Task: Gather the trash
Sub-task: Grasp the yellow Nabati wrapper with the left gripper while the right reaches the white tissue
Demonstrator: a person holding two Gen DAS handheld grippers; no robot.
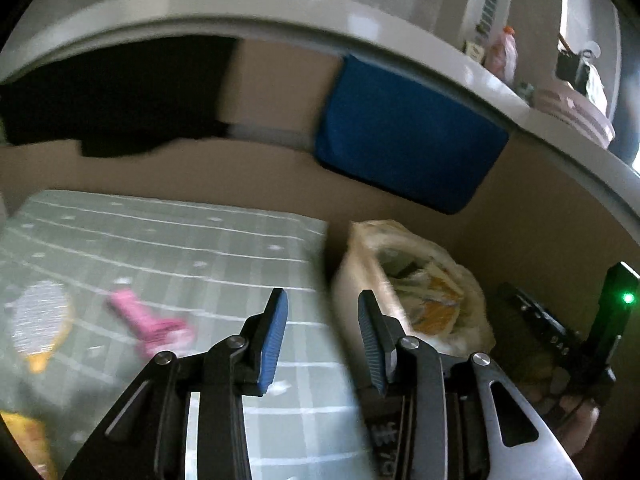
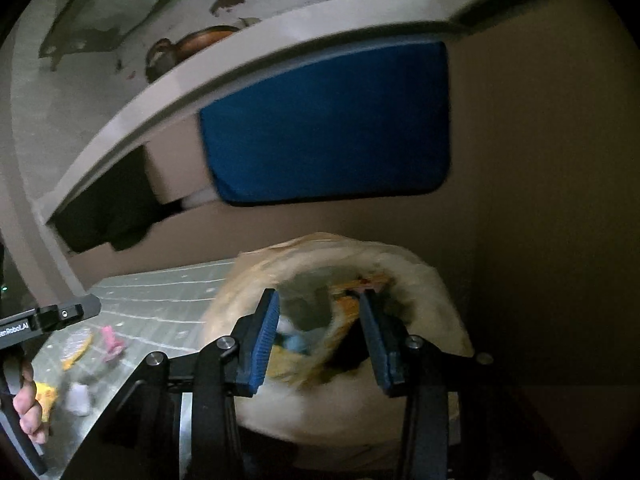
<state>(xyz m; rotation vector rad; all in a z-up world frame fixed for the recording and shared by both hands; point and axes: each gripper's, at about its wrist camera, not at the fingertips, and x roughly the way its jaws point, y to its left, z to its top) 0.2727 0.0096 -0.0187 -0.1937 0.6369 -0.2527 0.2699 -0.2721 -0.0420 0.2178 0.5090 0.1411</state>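
Note:
A pale plastic trash bag [image 1: 472,320] sits on the floor with its mouth wide, wrappers inside. My left gripper [image 1: 322,320] is open and empty, over the right edge of a green checked mat [image 1: 160,240], just left of the bag. On the mat lie a pink piece [image 1: 148,320], a white-and-yellow wrapper [image 1: 40,316] and a yellow scrap [image 1: 24,440]. My right gripper [image 2: 320,316] hangs open above the bag [image 2: 420,280], with nothing pressed between its pads. The right wrist view also shows the pink piece [image 2: 110,342], a white scrap [image 2: 78,398] and a hand [image 2: 28,408].
A white table edge [image 1: 240,12] arches overhead, with a blue cushion [image 1: 408,136] and a dark bundle [image 1: 120,92] beneath it. A beige wall [image 2: 540,160] closes off the right side behind the bag. Bottles and boxes stand on the table's far right [image 1: 504,52].

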